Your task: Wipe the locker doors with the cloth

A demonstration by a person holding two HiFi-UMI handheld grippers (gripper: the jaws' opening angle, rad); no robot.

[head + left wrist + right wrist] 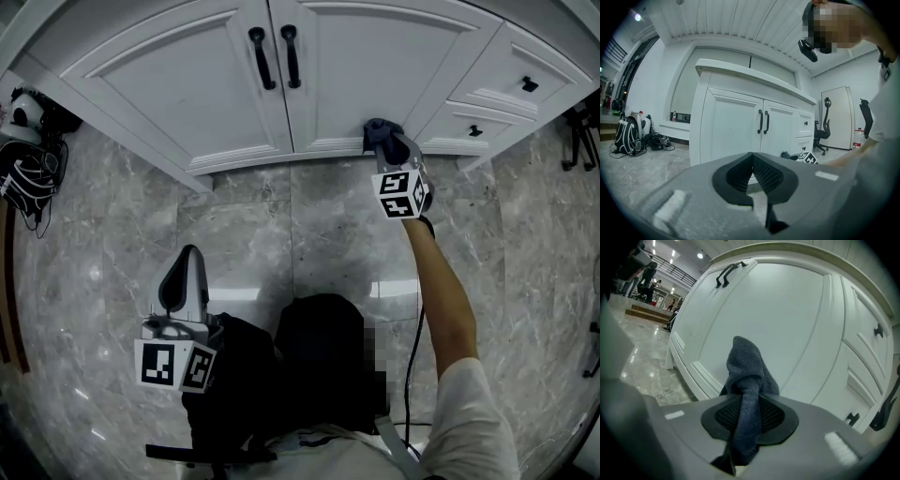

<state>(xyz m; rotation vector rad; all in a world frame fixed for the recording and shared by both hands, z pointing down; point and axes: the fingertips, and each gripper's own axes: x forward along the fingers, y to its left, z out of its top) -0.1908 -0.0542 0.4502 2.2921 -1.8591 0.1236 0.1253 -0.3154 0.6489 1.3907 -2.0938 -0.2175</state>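
Clamps the dark blue cloth (746, 376) in the right gripper (380, 133), low on the right-hand locker door (375, 66) (beside the drawers (492, 98)). Holds the left gripper (187, 262) above the marble floor (309, 234), jaws together, empty.

Cloth (374, 128) against right door (375, 66) bottom edge; drawers (511, 89) further right (bags (28, 159) far left).

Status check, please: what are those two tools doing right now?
Right tool clamped on cloth, at right door bottom edge. Left tool shut, empty, back from doors. Nothing in the way.
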